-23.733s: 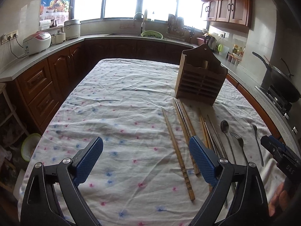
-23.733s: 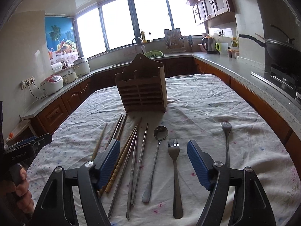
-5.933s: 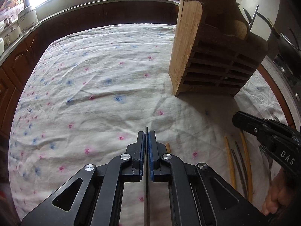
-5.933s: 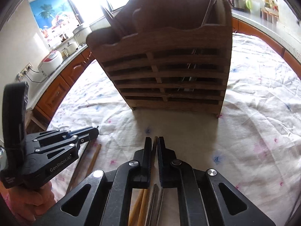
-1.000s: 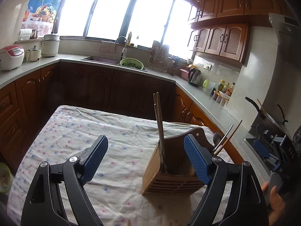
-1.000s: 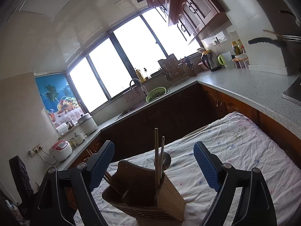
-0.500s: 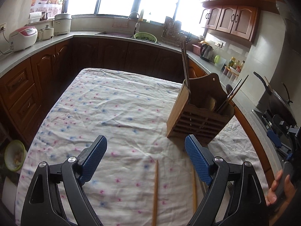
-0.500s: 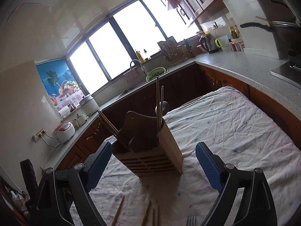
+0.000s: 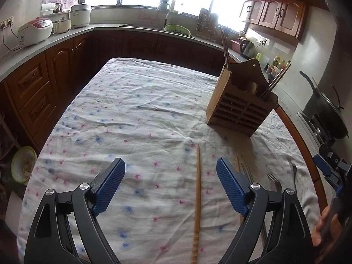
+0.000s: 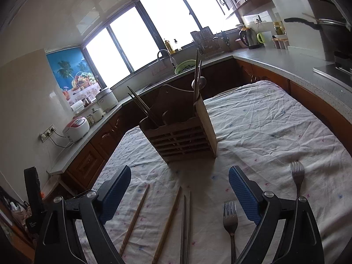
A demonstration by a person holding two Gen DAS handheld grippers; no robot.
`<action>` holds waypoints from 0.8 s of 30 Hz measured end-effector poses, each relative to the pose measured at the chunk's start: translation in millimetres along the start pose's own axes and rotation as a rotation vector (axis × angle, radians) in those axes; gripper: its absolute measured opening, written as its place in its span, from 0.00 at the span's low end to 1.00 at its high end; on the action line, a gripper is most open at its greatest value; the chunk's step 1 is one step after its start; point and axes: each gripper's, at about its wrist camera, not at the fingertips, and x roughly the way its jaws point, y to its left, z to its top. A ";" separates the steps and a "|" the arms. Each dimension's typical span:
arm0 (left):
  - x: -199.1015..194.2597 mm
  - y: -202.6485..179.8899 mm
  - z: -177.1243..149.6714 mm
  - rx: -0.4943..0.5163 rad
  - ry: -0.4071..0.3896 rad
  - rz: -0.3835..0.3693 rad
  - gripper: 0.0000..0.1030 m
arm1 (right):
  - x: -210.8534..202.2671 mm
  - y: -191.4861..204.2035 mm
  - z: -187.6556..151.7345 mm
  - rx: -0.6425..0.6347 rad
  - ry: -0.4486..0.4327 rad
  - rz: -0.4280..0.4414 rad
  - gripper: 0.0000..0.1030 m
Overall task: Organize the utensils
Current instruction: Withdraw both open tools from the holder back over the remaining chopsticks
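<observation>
Left gripper: spread wide, empty, poised over the tablecloth with one wooden chopstick lying lengthwise between its blue pads; probably lined up so for a pinch along the shaft.
Right gripper: also spread wide, nothing held, aimed at the rack with loose pieces below and between its fingers.
Wooden rack: upright near the far right part of the table, slatted front toward both cameras; open top within reach from the near side.
Left compartment: dark chopsticks leaning outward, ends resting inside; slant likely from roomy slot.
Right compartment: a spoon and a pair of long sticks standing nearly upright against the side wall.
Sorting logic: apparently like with like, one kind per slot.
Left on the cloth, right view: two wooden chopsticks and, a metal pair touching side by side, a near fork beside the right finger, a second fork farther right.
Layout of the loose pieces: roughly parallel, handles toward the person, tips toward the rack; convenient for a lift and drop without turning.
Progress: partly done, six pieces not yet stowed.
Risk: thin round shafts prone to rolling on wrinkled cloth; metal pair hard to separate.
</observation>
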 end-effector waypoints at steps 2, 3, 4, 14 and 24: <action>-1.2 2.2 -4.6 -0.003 0.007 0.001 0.85 | -0.2 3.4 -7.3 -0.016 0.012 -0.004 0.89; -1.7 3.2 -6.6 -0.004 0.010 0.001 0.85 | 0.2 5.2 -10.9 -0.024 0.018 -0.006 0.89; -2.0 3.8 -8.6 -0.004 0.013 0.002 0.85 | 0.8 6.2 -14.7 -0.031 0.023 -0.008 0.89; 7.2 3.1 -15.8 0.016 0.055 0.022 0.85 | 14.3 6.0 -36.0 -0.048 0.083 -0.025 0.89; 29.0 -8.3 -11.8 0.061 0.103 0.017 0.85 | 33.8 4.6 -38.0 -0.057 0.136 -0.026 0.87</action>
